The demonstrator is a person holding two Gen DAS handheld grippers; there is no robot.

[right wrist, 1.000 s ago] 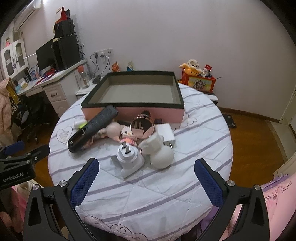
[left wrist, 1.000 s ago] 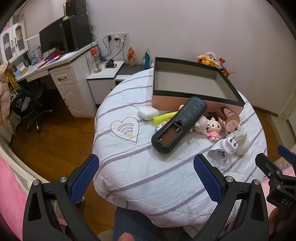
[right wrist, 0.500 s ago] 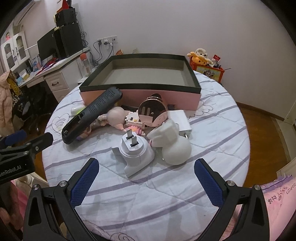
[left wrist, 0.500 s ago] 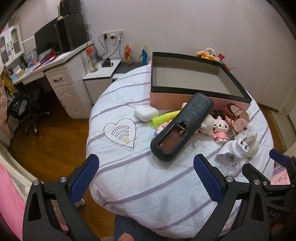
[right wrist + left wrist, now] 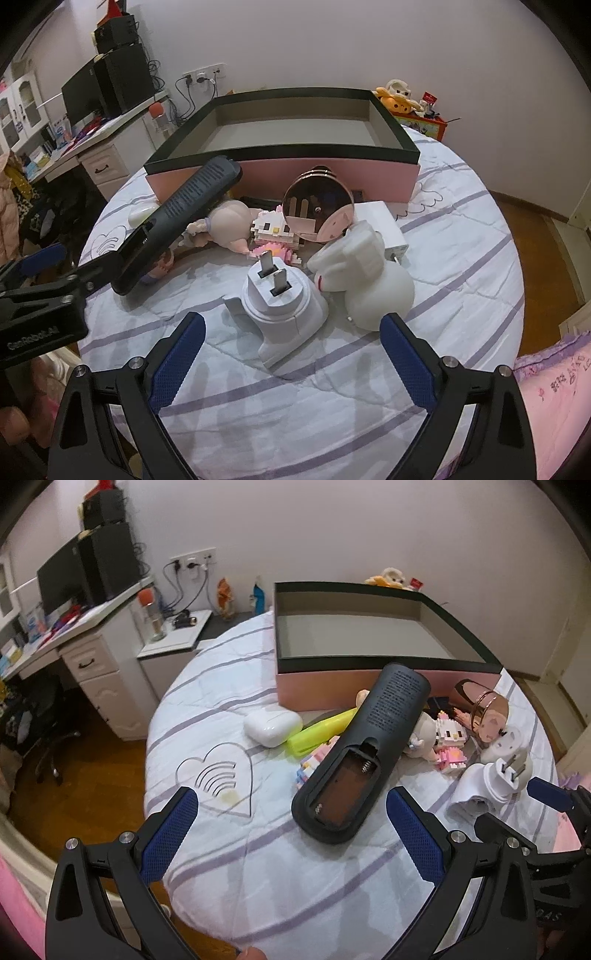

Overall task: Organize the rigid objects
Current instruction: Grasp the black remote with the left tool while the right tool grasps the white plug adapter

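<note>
An open pink box with a black rim stands at the back of the round table. In front of it lies a pile: a black remote with its battery bay open, a white earbud case, a yellow marker, a pink block figure, a rose-gold round mirror, a white plug adapter and a white figurine. My left gripper is open, just short of the remote. My right gripper is open, just short of the adapter.
The table wears a white striped cloth with a heart mark. A white charger block lies behind the figurine. A desk with monitor and drawers stands at the left. Wooden floor surrounds the table.
Both grippers have moved forward and closer to the pile. The objects on the table have not moved. Both stay open.
</note>
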